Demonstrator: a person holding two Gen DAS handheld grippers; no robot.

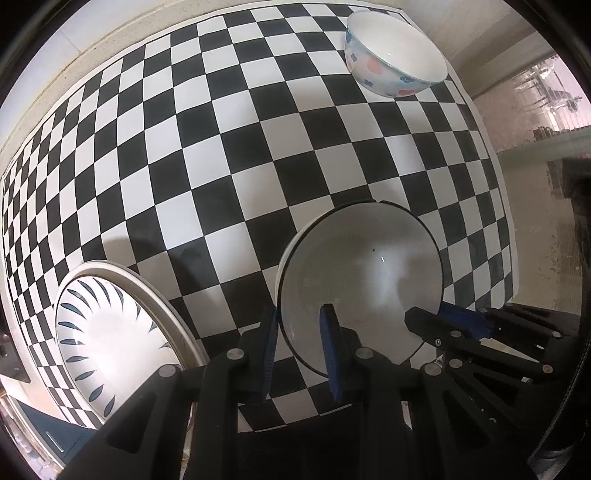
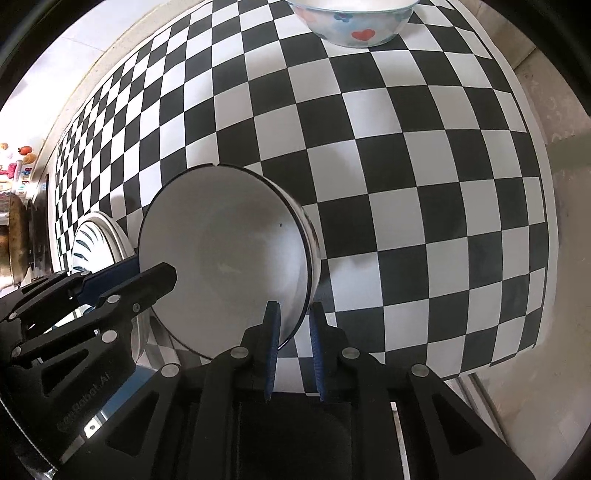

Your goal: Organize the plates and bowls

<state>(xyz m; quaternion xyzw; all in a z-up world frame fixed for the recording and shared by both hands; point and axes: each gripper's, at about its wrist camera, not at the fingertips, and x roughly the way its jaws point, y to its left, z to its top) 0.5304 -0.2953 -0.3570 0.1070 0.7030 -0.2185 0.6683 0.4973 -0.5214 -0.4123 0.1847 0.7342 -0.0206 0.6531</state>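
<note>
A white bowl [image 1: 362,273] with a thin dark rim sits over the checkered mat [image 1: 221,147], held from two sides. My left gripper [image 1: 300,312] is shut on its near rim, one blue pad inside and one outside. My right gripper [image 1: 428,314] grips the rim on the bowl's right side. In the right wrist view, the same bowl [image 2: 225,258] has its rim between the right gripper's [image 2: 294,304] pads, and the left gripper [image 2: 155,266] clamps the left side. A plate with blue strokes [image 1: 110,332] [image 2: 96,240] lies to the left. A flowered bowl [image 1: 395,55] [image 2: 354,22] stands at the far edge.
The mat's right edge [image 2: 539,258] gives way to a pale stone surface. A dark pot [image 2: 14,229] and small coloured items sit far left in the right wrist view. Bare checkered squares [image 2: 406,184] stretch between the held bowl and the flowered bowl.
</note>
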